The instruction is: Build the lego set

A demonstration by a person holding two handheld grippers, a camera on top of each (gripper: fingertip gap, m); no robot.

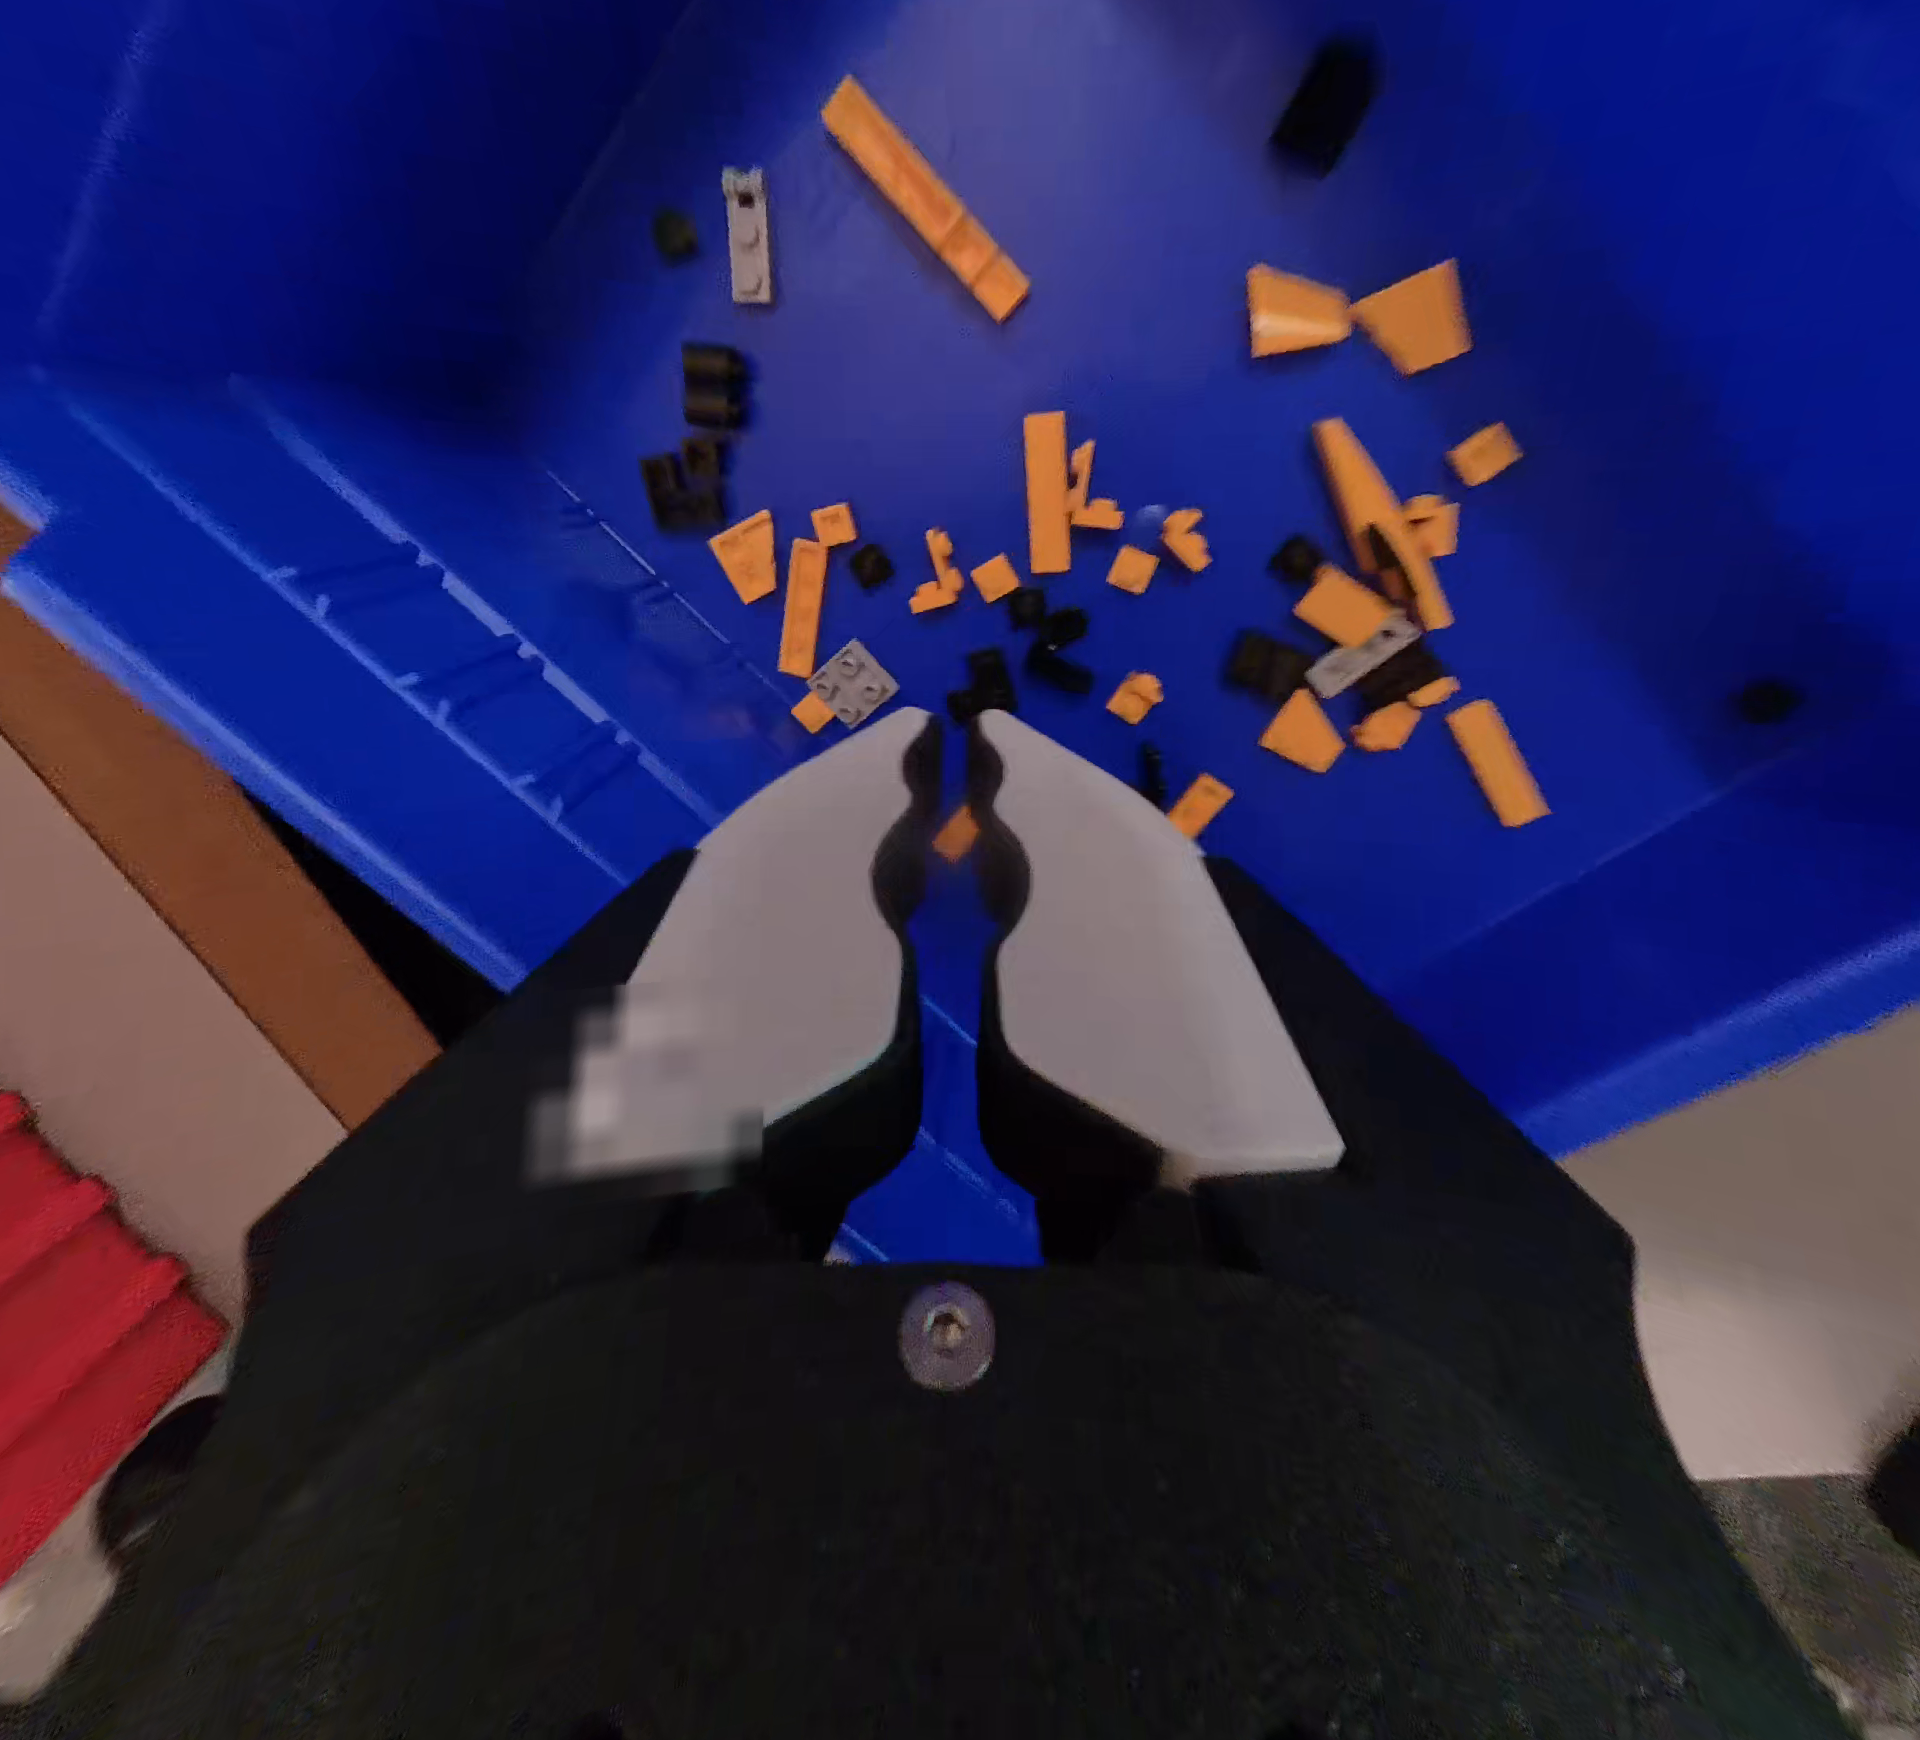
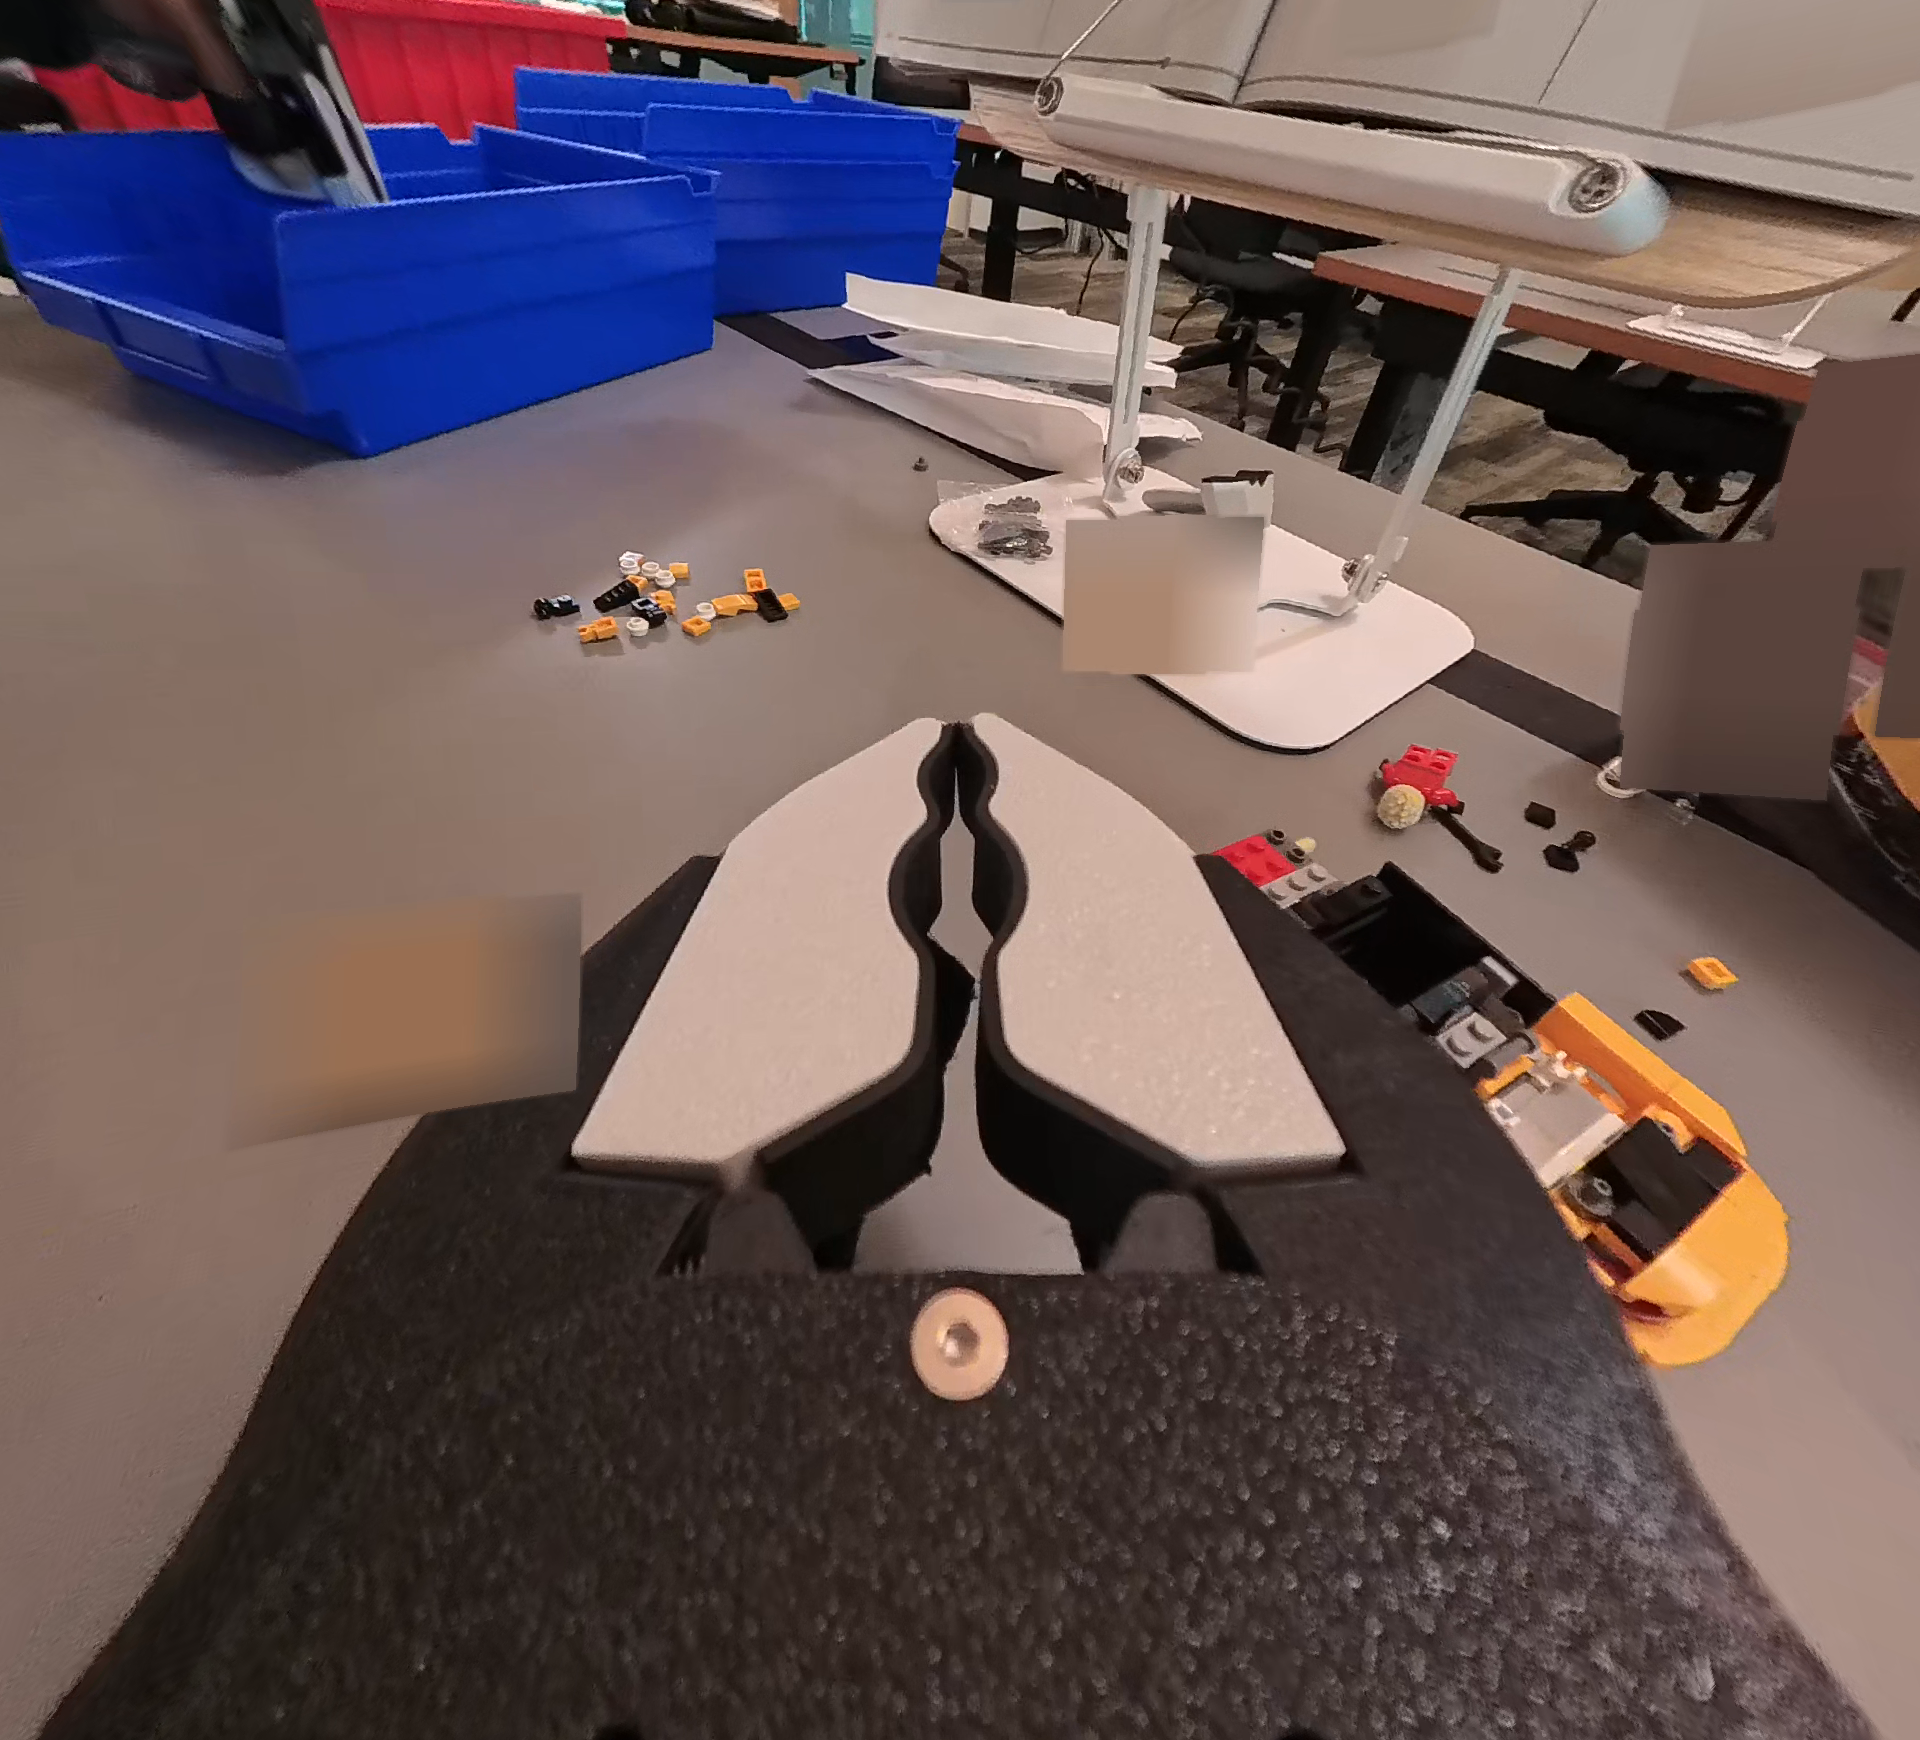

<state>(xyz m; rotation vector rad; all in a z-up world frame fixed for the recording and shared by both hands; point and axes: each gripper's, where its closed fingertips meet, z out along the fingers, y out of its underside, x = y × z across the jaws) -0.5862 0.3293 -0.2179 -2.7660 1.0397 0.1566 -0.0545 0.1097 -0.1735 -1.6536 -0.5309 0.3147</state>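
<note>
My left gripper (image 1: 951,726) hangs over the blue bin (image 1: 416,651), its jaws almost together. A small orange piece (image 1: 954,833) sits pinched between the pads. Several orange, black and grey Lego pieces lie on the bin floor just beyond the tips, among them a long orange plate (image 1: 920,194) and a grey 2x2 plate (image 1: 854,682). My right gripper (image 2: 958,729) is shut and empty above the grey table. The partly built orange and black car (image 2: 1610,1150) lies just to its right. The left gripper (image 2: 291,132) also shows far left, dipping into the blue bin (image 2: 416,319).
A small heap of loose pieces (image 2: 665,604) lies on the table ahead. A white stand base (image 2: 1351,651) holds a booklet overhead at right. Red and black small parts (image 2: 1418,771) lie near it. Another blue bin (image 2: 810,204), a red bin (image 2: 447,54) and paper bags (image 2: 987,360) sit behind. One gripper's finger ends stand about 60 centimetres off the other's. The grey 2x2 plate (image 1: 854,682) lies around 6 centimetres away from my left fingertips.
</note>
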